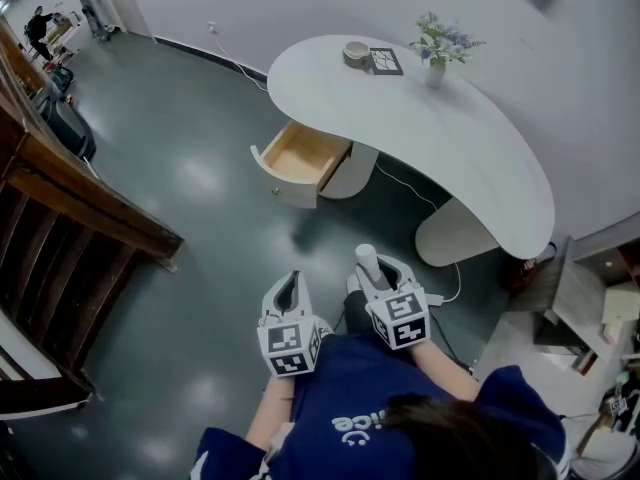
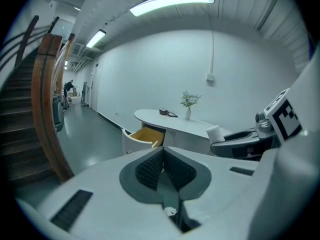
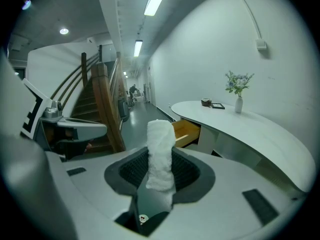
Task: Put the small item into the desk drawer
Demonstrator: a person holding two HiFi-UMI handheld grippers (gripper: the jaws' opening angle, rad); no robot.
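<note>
My right gripper (image 3: 160,176) is shut on a white rolled cloth (image 3: 160,154), which stands upright between the pads and sticks out above them. The head view shows the same roll (image 1: 367,262) at the tip of the right gripper (image 1: 372,276), held in front of the person's body. My left gripper (image 2: 162,173) is shut with nothing between its pads; in the head view the left gripper (image 1: 290,290) sits beside the right one. The wooden drawer (image 1: 300,157) stands pulled out of the white curved desk (image 1: 480,158), some way ahead across the floor.
On the desk stand a small vase of flowers (image 1: 437,53), a dark framed tile (image 1: 385,61) and a small bowl (image 1: 356,51). A wooden staircase (image 1: 60,218) runs along the left. A cable (image 1: 400,183) trails under the desk. Dark grey floor lies between me and the drawer.
</note>
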